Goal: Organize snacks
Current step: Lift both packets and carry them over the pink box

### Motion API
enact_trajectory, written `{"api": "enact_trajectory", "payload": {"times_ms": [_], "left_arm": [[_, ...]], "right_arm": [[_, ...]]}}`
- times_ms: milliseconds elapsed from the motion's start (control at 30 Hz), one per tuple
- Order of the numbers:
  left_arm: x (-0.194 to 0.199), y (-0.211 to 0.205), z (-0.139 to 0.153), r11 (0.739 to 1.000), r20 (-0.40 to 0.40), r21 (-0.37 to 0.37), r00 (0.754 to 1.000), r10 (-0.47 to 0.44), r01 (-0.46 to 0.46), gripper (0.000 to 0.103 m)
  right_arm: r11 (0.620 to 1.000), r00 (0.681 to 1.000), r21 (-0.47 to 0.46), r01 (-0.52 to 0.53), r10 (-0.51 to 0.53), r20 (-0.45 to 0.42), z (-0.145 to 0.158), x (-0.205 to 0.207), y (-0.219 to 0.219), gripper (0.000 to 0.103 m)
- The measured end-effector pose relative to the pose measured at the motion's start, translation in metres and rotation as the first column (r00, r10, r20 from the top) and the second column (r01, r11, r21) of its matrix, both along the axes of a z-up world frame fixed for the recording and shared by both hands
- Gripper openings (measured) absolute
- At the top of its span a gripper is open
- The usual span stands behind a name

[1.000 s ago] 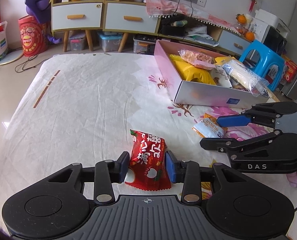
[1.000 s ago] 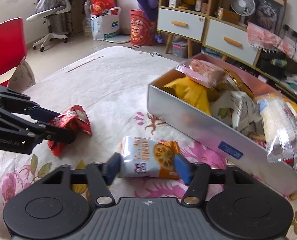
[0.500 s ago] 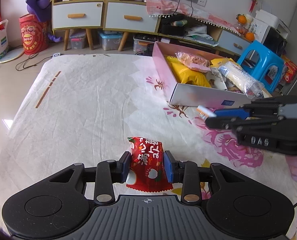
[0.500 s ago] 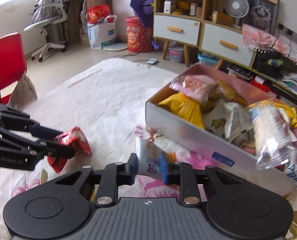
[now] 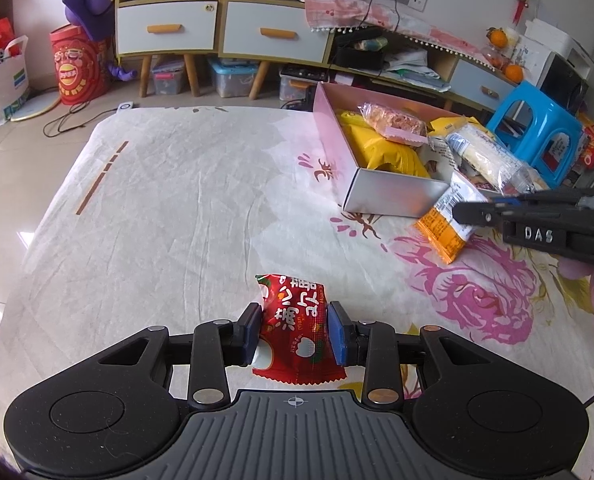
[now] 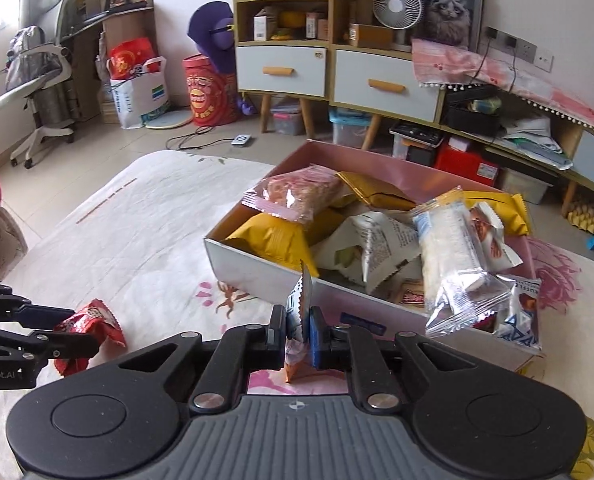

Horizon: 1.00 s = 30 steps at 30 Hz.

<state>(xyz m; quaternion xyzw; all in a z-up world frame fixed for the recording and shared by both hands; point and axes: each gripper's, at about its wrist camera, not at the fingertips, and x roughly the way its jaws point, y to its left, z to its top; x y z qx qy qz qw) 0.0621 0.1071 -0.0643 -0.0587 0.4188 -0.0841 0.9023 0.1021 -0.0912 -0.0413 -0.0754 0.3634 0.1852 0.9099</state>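
My left gripper (image 5: 295, 334) has its jaws clamped on the red packet (image 5: 297, 330), which sits low over the flowered bed sheet (image 5: 185, 208). My right gripper (image 6: 299, 330) has just been closing its jaws and now pinches the orange-and-white packet (image 5: 447, 220) edge-on, lifted off the sheet just in front of the near wall of the box (image 6: 257, 268). The box lies on the bed, heaped with other snack bags.
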Motion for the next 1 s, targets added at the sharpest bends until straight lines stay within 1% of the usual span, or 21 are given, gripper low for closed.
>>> {"api": "enact_trajectory", "payload": {"times_ms": [100, 167, 500, 667, 1000], "left_arm": [[0.003, -0.003, -0.001, 1.000, -0.010, 0.002, 1.000, 0.017, -0.017, 0.033], [0.004, -0.005, 0.000, 1.000, -0.009, 0.010, 1.000, 0.024, -0.024, 0.033], [0.004, -0.010, 0.005, 0.999, -0.010, 0.014, 0.999, 0.048, -0.048, 0.032], [0.004, -0.010, 0.011, 0.998, -0.010, -0.009, 0.998, 0.059, -0.059, 0.032], [0.006, -0.024, 0.027, 0.998, 0.009, -0.041, 0.998, 0.055, -0.054, 0.032]], "right_arm": [[1.000, 1.000, -0.028, 0.016, -0.016, -0.011, -0.006, 0.001, 0.002, 0.002], [0.999, 1.000, -0.030, 0.018, -0.018, -0.008, -0.008, 0.002, 0.002, 0.002], [0.998, 0.998, 0.038, 0.059, -0.058, -0.017, 0.005, 0.001, -0.009, 0.001], [0.994, 0.997, 0.076, 0.072, -0.070, -0.029, 0.011, -0.003, -0.017, 0.001], [0.989, 0.998, 0.135, 0.063, -0.062, -0.009, 0.031, -0.015, -0.032, 0.001]]}}
